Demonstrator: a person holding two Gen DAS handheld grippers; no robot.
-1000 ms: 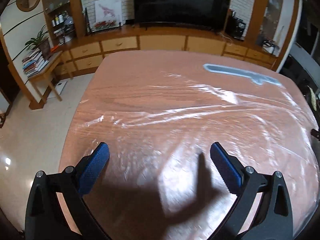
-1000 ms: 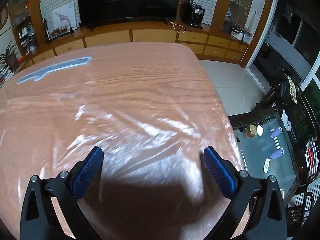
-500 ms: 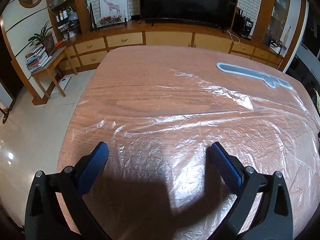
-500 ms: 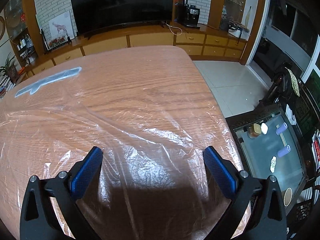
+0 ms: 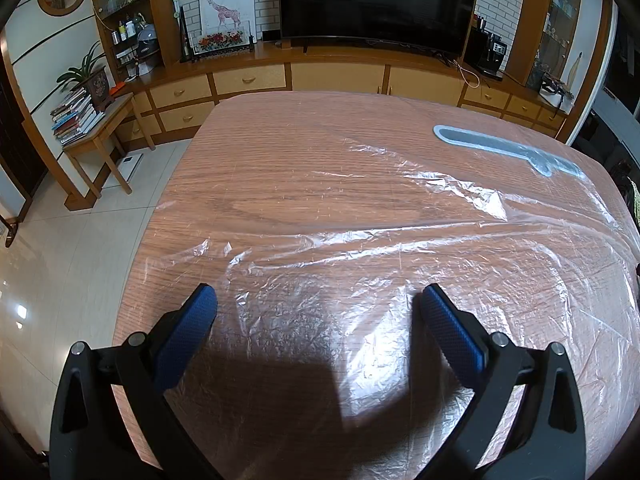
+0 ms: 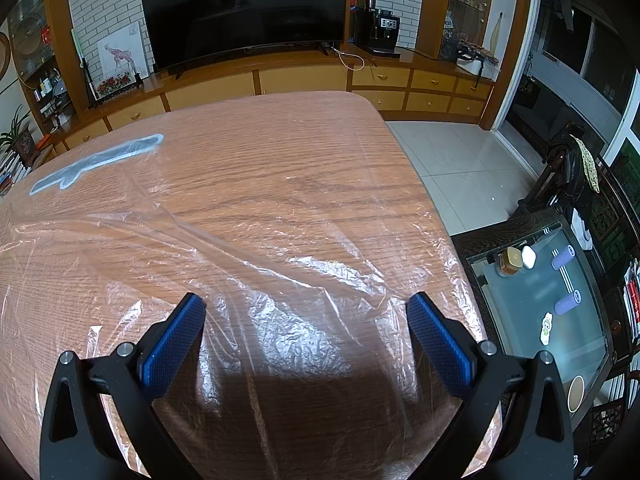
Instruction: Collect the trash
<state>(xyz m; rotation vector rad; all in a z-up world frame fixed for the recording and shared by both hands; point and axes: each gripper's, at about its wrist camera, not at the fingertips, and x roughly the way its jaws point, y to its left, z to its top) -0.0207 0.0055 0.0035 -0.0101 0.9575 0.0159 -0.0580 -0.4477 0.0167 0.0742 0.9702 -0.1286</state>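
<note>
A large clear plastic sheet (image 5: pixel 360 264) lies crumpled and flat over the wooden table (image 5: pixel 280 160); it also shows in the right wrist view (image 6: pixel 280 280). A grey-blue printed strip (image 5: pixel 508 150) on the sheet lies at the far side, and shows in the right wrist view (image 6: pixel 96 162) too. My left gripper (image 5: pixel 316 304) is open and empty, above the near part of the sheet. My right gripper (image 6: pixel 306 312) is open and empty, above the sheet near the table's right edge.
A wooden sideboard (image 5: pixel 340 76) with a TV (image 5: pixel 376 0) runs along the far wall. A small side table with books (image 5: pixel 80 120) stands to the left. A dark glass-topped table (image 6: pixel 552 304) with small items stands right of the table. Tiled floor (image 6: pixel 460 160) surrounds it.
Both grippers have risen and pulled back a little from the sheet, so the views show more of the far room. Both stay open and empty.
</note>
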